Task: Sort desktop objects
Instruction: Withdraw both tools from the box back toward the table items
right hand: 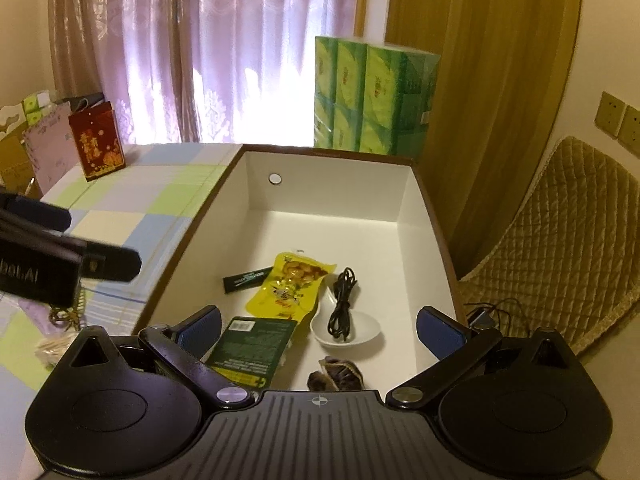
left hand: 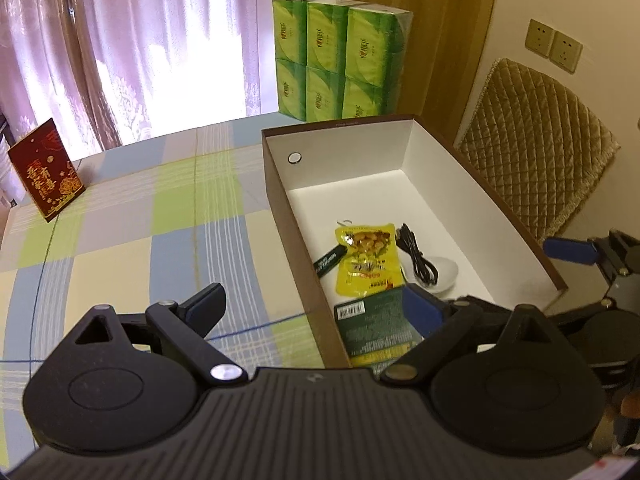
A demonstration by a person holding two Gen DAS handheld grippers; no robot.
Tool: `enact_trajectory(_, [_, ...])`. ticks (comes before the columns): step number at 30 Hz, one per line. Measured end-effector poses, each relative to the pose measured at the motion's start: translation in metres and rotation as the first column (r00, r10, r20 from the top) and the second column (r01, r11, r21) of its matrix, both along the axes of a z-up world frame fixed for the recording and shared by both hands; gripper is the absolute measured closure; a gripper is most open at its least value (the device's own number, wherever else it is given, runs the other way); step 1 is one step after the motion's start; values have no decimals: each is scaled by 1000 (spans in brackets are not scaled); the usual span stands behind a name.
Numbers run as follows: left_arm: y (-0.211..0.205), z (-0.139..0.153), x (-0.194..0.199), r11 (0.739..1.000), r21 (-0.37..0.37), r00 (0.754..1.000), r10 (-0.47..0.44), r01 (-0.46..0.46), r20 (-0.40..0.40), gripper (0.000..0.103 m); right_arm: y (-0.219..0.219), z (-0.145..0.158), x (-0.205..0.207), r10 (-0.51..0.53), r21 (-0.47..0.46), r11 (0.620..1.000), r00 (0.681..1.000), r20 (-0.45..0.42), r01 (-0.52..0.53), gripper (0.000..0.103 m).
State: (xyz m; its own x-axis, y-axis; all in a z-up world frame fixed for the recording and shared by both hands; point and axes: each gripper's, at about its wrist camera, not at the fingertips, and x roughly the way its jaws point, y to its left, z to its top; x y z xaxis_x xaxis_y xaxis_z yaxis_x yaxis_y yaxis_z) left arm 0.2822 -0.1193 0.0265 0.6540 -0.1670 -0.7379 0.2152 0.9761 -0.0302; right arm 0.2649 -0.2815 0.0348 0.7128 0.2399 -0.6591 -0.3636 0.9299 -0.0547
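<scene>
A brown box with white inside (left hand: 280, 200) (right hand: 408, 200) stands on the checked tablecloth. In it lie a yellow snack packet (left hand: 368, 258) (right hand: 290, 286), a black cable (left hand: 416, 254) (right hand: 342, 306) on a white spoon (right hand: 360, 330), a dark green sachet (left hand: 330, 262) (right hand: 246, 279), a green flat pack (left hand: 376, 328) (right hand: 252, 346) and a dark dried item (right hand: 340, 372). My left gripper (left hand: 320, 308) is open and empty, straddling the box's left wall. My right gripper (right hand: 320, 328) is open and empty over the box's near end.
A red gift box (left hand: 48, 170) (right hand: 98, 144) stands at the table's far left. Stacked green tissue packs (left hand: 340, 58) (right hand: 372, 100) stand behind the box. A quilted chair back (left hand: 536, 140) (right hand: 560, 240) is to the right. Small items (right hand: 60, 320) lie left of the box.
</scene>
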Motion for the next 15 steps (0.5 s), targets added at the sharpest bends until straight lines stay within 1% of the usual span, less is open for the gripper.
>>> enact_trajectory(7, [11, 6, -32, 1000, -28, 1000, 1, -1, 5, 10, 4, 11, -26, -22, 19, 1000, 1000, 20, 22, 2])
enact_trajectory(15, [22, 16, -63, 1000, -23, 1000, -2, 2, 22, 10, 7, 19, -52, -40, 49, 998, 999, 11, 39, 2])
